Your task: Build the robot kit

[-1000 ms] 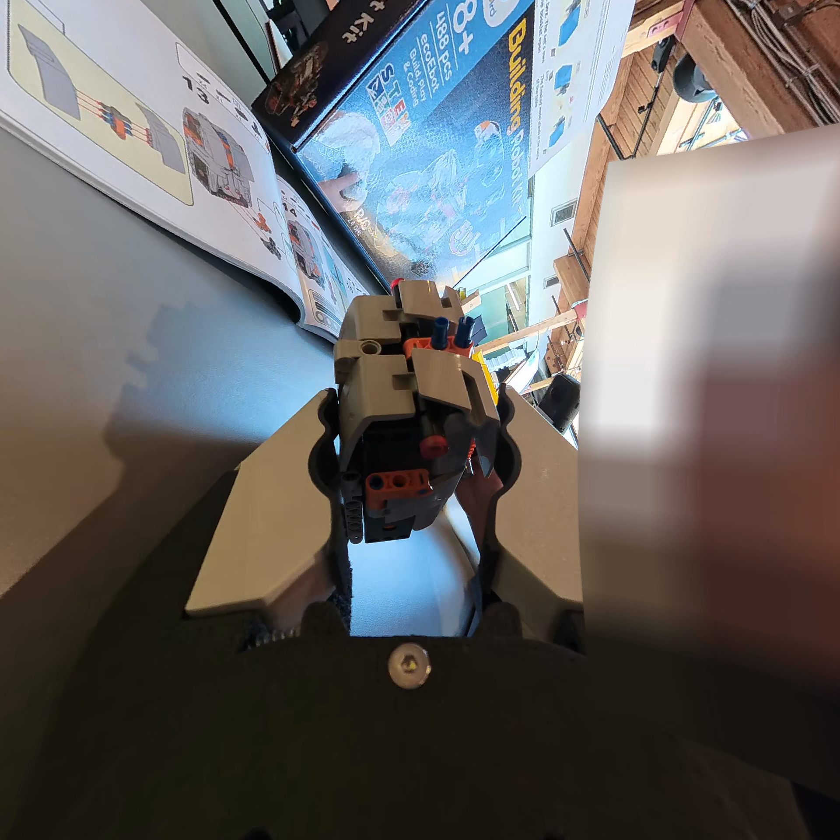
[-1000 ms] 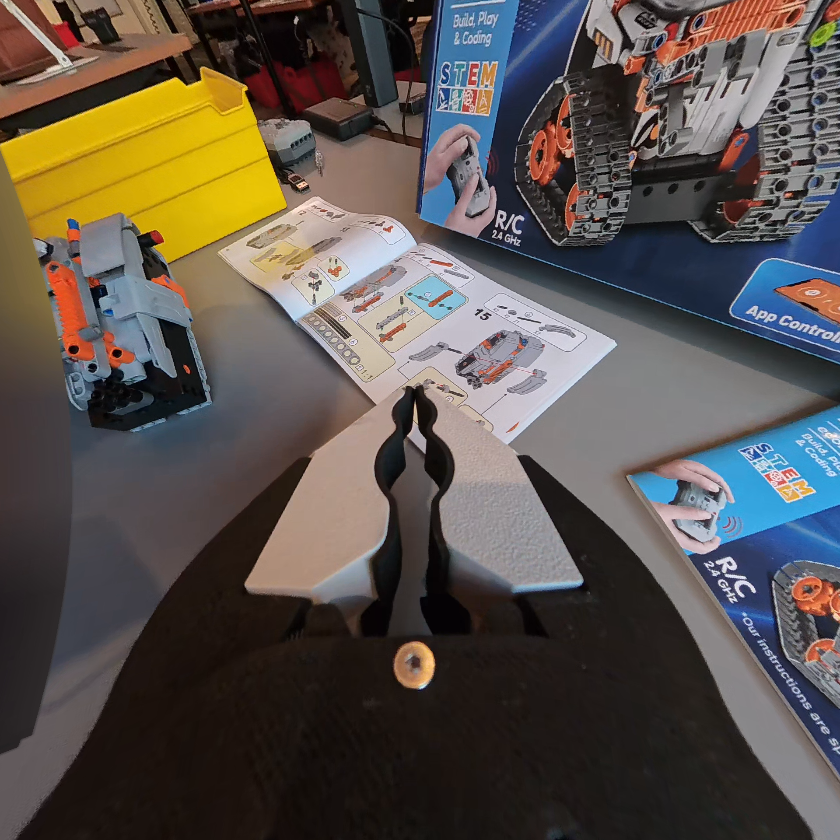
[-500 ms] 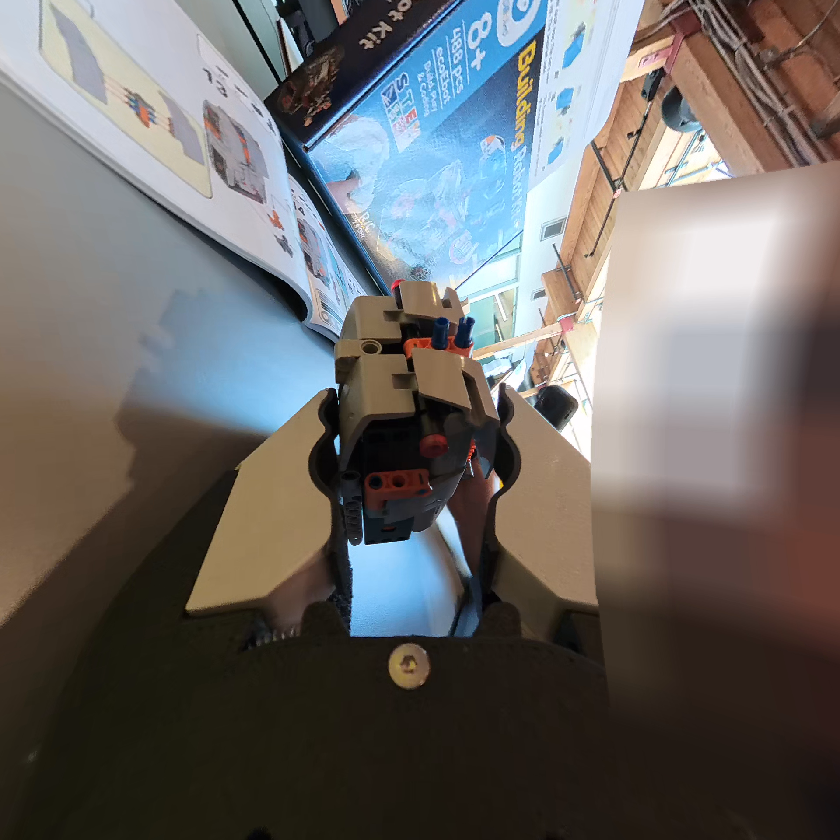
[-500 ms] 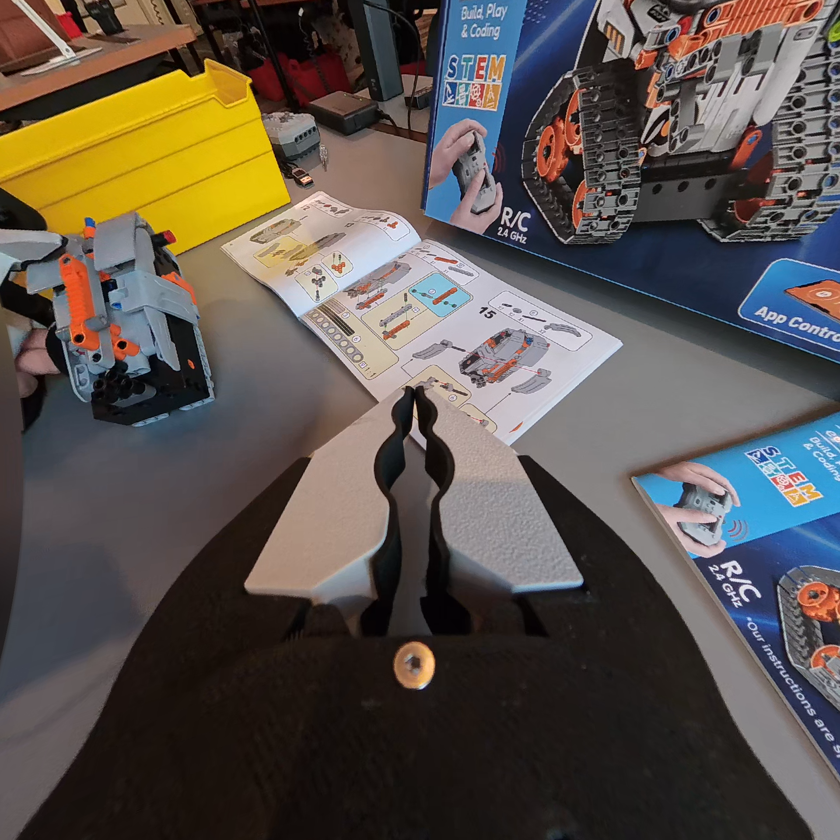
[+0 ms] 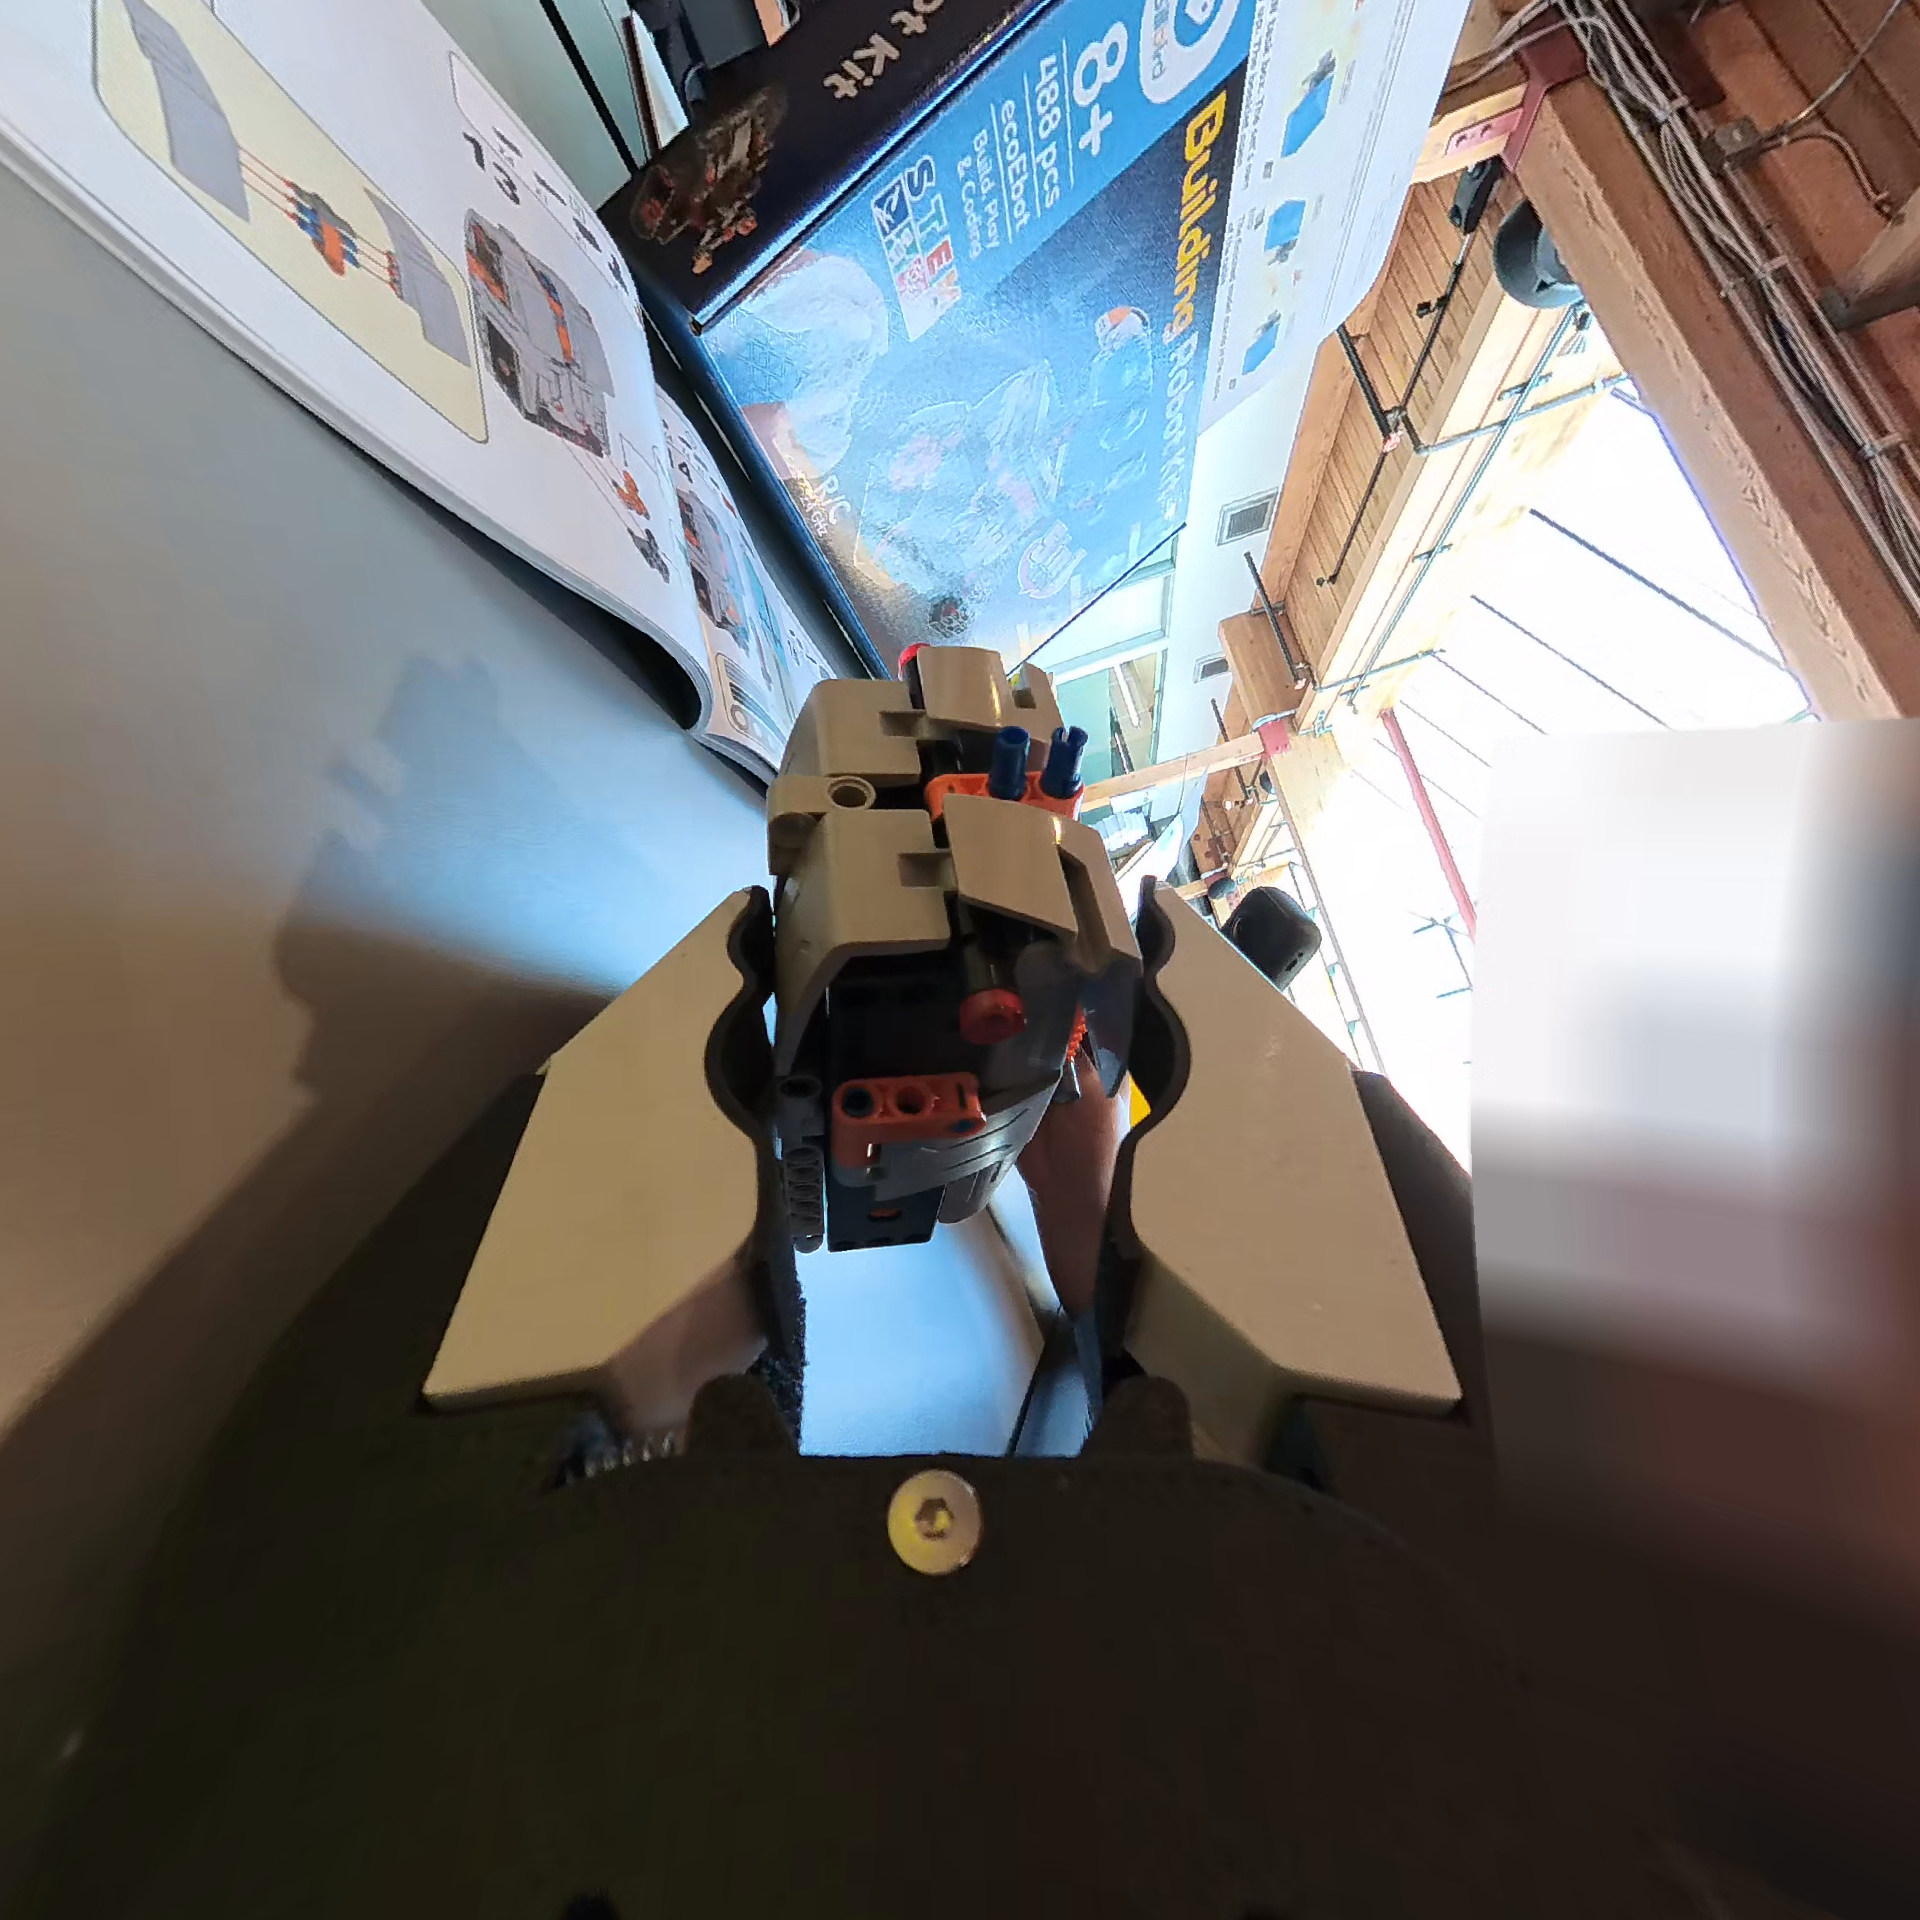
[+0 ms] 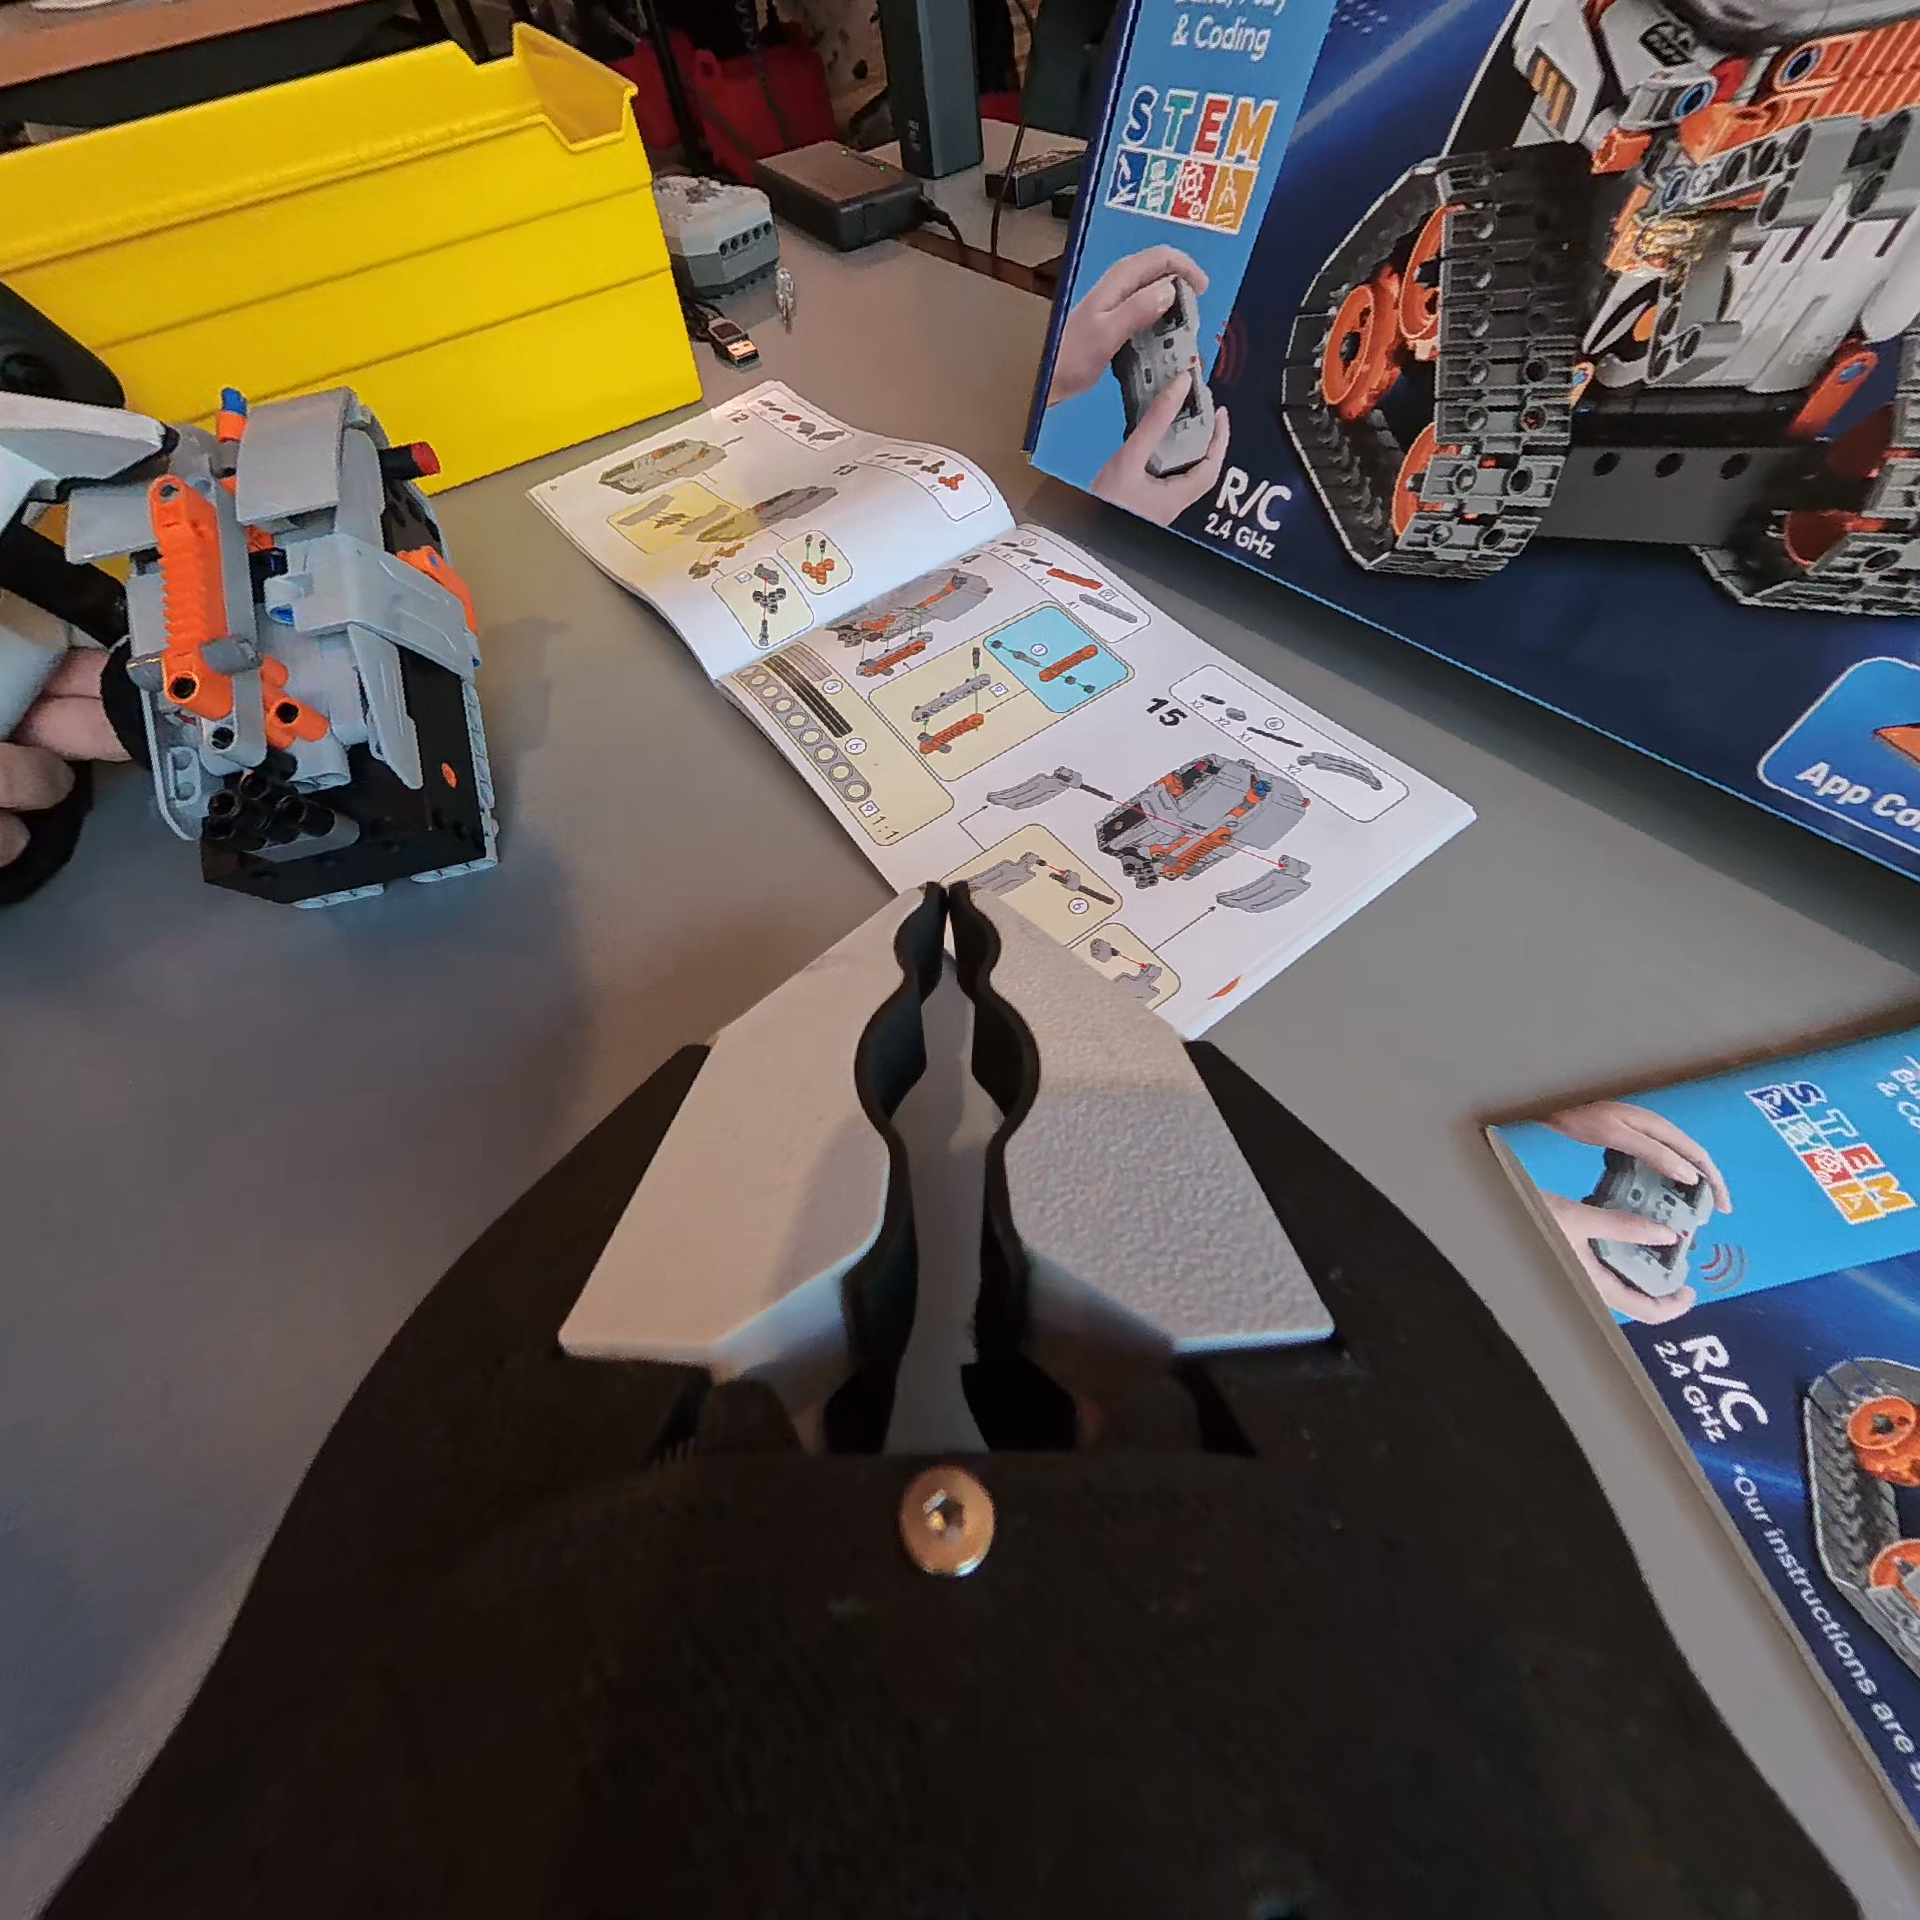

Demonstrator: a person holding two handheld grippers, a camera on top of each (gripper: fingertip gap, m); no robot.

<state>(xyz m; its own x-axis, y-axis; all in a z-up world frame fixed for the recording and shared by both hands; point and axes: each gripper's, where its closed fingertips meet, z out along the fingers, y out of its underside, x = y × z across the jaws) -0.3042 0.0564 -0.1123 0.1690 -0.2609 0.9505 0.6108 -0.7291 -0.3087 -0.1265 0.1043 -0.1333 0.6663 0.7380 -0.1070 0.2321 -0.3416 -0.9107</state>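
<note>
My left gripper (image 5: 951, 914) is shut on a grey, black and orange brick-built model (image 5: 925, 935), clamped between its two fingers and turned on its side. In the right wrist view the same model (image 6: 312, 665) rests its black base on the grey table (image 6: 416, 1091) at the left, with the left gripper's finger (image 6: 62, 447) on it and a hand behind. My right gripper (image 6: 945, 894) is shut and empty, hovering over the table just short of the open instruction booklet (image 6: 935, 665).
A yellow bin (image 6: 343, 249) stands behind the model. A large blue kit box (image 6: 1507, 364) stands upright at the back right. A second blue booklet (image 6: 1766, 1299) lies at the right. A grey hub and cables (image 6: 727, 229) lie at the back. Across from one pair of fingers to the other is roughly 20 centimetres.
The right wrist view has shifted left and closer, so the model and the left gripper show more fully. The left gripper keeps its hold on the model with only slight tilting.
</note>
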